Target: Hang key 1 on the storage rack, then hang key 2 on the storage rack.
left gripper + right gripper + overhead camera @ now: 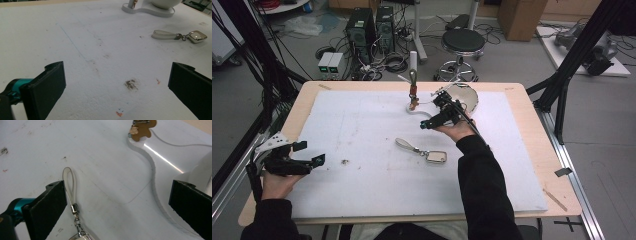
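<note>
Keychain (422,150), a pale looped strap linked by a short chain to a glossy squarish metal fob, lying flat mid-table on the matte white foam sheet (362,190). Right gripper (438,119), jaws spread, hovers beyond it, near a white glossy stand (160,167). Left gripper (312,154), jaws spread and empty, rests well apart at the left edge.

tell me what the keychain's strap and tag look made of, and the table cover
Strap: looks like pale leather or soft plastic, a smooth flat loop. Tag: probably polished metal, given its bright glint and reflections. Cover: seems white foam board, matte and slightly grainy, holding stains and scuffs.
</note>
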Demonstrator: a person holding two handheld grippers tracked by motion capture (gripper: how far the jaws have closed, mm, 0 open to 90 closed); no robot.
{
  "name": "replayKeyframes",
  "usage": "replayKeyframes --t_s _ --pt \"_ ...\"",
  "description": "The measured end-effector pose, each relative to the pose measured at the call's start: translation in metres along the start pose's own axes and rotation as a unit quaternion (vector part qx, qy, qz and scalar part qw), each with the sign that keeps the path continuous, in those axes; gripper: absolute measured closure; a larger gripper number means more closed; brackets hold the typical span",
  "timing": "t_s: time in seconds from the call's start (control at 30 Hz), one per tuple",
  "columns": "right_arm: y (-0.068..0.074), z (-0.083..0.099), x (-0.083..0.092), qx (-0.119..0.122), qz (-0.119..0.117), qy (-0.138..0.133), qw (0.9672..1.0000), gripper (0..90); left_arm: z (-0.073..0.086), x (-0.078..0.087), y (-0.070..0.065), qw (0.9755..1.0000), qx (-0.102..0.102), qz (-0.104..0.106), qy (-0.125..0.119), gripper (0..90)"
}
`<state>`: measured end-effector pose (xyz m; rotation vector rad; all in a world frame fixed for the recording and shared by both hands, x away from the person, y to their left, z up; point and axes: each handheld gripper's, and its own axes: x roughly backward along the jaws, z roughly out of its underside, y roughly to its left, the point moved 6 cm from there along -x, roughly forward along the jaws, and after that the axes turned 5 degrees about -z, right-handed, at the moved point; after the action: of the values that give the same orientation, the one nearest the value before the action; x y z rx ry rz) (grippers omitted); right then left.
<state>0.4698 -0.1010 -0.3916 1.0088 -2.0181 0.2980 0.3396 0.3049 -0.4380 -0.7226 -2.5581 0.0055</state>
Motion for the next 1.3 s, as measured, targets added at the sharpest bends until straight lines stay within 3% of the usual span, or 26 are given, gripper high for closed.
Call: replayKeyframes --t_s 0.53,0.93,1.3 --pt "0.03 0.004 -0.025 0.033 -0.022 0.029 0.9988 0.6 0.0 -0.001 0.0 1.0 -0.002 0.0 0.002 1.8" --pt "0.051 0.01 -0.049 0.064 -0.041 0.065 0.995 0.6 0.001 0.0 0.0 1.0 -0.001 -0.001 0.001 1.8" --pt "0.062 0.017 -0.067 0.071 -0.052 0.092 0.9918 0.6 0.001 0.0 0.001 1.0 0.0 -0.001 0.001 1.8"
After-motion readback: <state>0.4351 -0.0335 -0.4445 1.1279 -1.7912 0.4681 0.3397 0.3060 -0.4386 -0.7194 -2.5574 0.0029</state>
